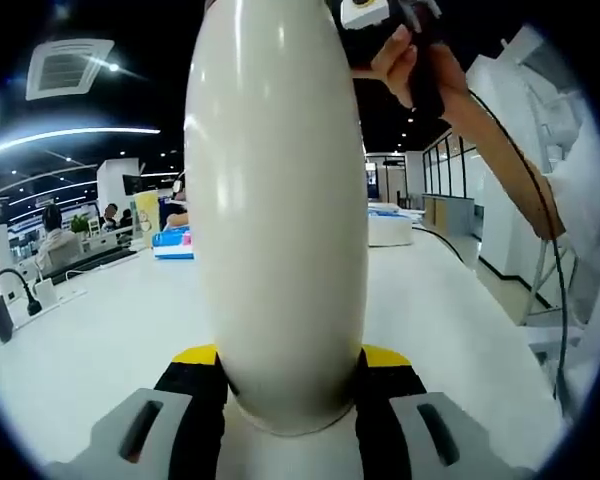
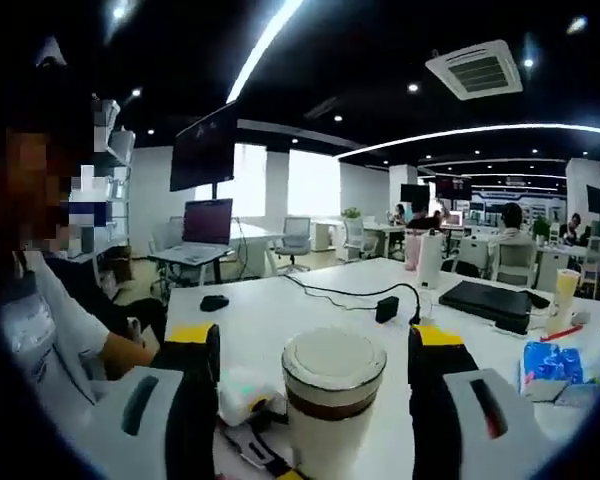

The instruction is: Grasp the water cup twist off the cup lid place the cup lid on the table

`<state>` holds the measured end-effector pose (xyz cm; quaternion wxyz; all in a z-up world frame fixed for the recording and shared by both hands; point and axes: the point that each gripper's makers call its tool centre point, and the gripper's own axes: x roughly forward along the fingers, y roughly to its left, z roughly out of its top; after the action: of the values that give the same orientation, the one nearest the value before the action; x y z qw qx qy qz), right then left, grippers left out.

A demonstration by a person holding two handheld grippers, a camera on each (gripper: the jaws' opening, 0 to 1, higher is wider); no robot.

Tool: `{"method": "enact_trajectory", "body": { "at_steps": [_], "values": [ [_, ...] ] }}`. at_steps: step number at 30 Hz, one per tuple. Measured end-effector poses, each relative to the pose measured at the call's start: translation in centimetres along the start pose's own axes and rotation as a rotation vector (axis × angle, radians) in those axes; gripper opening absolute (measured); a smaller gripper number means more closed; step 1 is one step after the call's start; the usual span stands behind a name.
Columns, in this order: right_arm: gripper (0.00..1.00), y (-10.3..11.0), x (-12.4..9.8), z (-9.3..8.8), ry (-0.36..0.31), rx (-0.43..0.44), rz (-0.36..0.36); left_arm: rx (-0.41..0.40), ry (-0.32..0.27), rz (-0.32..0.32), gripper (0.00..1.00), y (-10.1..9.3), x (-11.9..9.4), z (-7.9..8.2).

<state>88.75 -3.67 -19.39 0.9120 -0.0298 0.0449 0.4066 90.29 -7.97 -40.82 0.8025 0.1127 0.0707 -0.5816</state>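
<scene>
The left tool [image 1: 285,385] has its two black, yellow-tipped jaws pressed against the sides of the water cup [image 1: 277,210], a tall cream-coloured cup that stands up between them above the white bench [image 1: 80,340]. The cup is held at its lower part; its top runs out of the left gripper view, so the lid cannot be seen there. Up by the cup's top, in that same view, a hand [image 1: 412,62] grips the dark body of the other tool, with the forearm reaching away to the right.

In the right gripper view the cup lid [image 2: 333,368], a round cream cap with a dark brown band below it, sits on top of the cup, between the jaws of the right tool [image 2: 315,365]. Those jaws stand wide apart, one on each side of the lid, with clear gaps to it; they touch nothing. Just left of the cup, low down, part of the left tool shows as a pale blur.

Farther along the bench lie a black cable [image 2: 345,292] with a small black box, a computer mouse [image 2: 214,302], a closed dark laptop [image 2: 492,300] and a blue packet [image 2: 552,362]. A person in a white top [image 2: 50,330] sits close on the left. People sit at desks farther back, under long strip lights
</scene>
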Motion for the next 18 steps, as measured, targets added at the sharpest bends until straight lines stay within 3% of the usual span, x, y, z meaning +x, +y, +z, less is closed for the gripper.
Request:
{"method": "enact_trajectory", "body": {
  "at_steps": [4, 6, 8, 12, 16, 18],
  "values": [
    [0.93, -0.8, 0.4, -0.4, -0.001, -0.041, -0.200, 0.002, 0.001, 0.000, 0.51, -0.1, 0.0, 0.0],
    [0.94, -1.4, 0.5, -0.9, 0.011, -0.080, -0.285, 0.002, 0.001, 0.000, 0.51, -0.1, 0.0, 0.0],
    [0.93, -1.9, 0.6, -1.0, -0.009, -0.063, -0.380, 0.002, 0.001, -0.001, 0.51, -0.2, 0.0, 0.0],
    [0.93, -2.3, 0.7, -1.5, -0.046, -0.016, -0.499, 0.001, 0.001, -0.001, 0.51, -0.1, 0.0, 0.0],
    [0.93, -2.8, 0.4, -1.7, -0.038, -0.056, -0.614, 0.001, 0.003, -0.002, 0.51, -0.1, 0.0, 0.0],
    [0.93, -2.8, 0.5, -1.5, -0.052, -0.057, -0.639, 0.001, 0.002, -0.003, 0.51, -0.2, 0.0, 0.0]
  ]
}}
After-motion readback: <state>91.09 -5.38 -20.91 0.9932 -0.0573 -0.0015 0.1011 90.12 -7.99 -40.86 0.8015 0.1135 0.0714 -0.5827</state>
